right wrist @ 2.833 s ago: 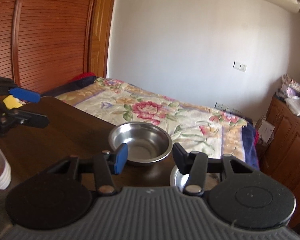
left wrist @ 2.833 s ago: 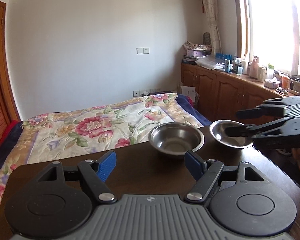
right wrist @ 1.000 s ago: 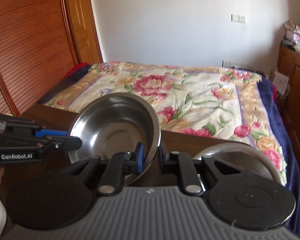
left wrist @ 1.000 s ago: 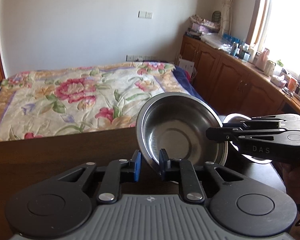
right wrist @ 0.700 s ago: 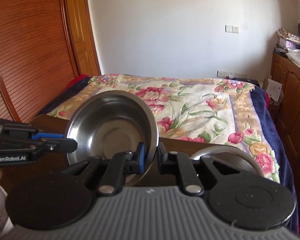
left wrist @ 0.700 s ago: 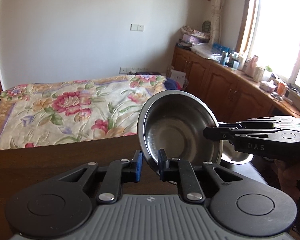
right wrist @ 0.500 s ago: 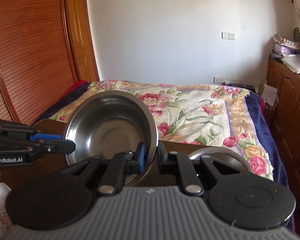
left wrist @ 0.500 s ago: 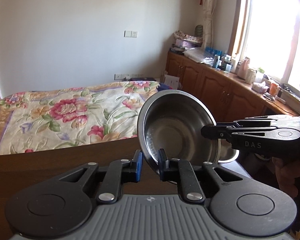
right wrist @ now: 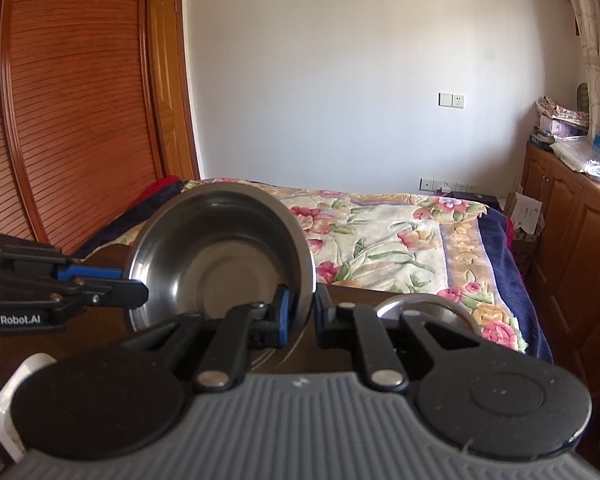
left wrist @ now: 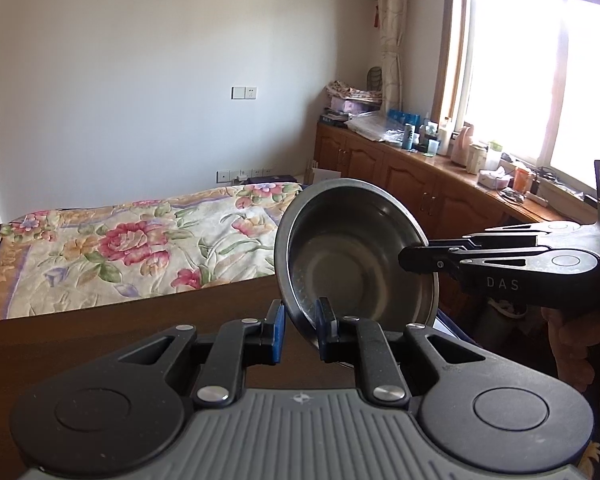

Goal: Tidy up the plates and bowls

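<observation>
You hold the steel bowl (left wrist: pixel 356 256) tilted in the air above the table (left wrist: pixel 100 332): left gripper (left wrist: pixel 300 326) and right gripper (right wrist: pixel 300 312) each pinch its rim on opposite sides. Second bowl (right wrist: pixel 424 308) sits on the table. Stacking not yet done.

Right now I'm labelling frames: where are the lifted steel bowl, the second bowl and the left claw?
lifted steel bowl (left wrist: pixel 360 256), left wrist view, inner base.
second bowl (right wrist: pixel 428 306), right wrist view, near rim.
left claw (left wrist: pixel 300 330), left wrist view, gap between fingertips.
</observation>
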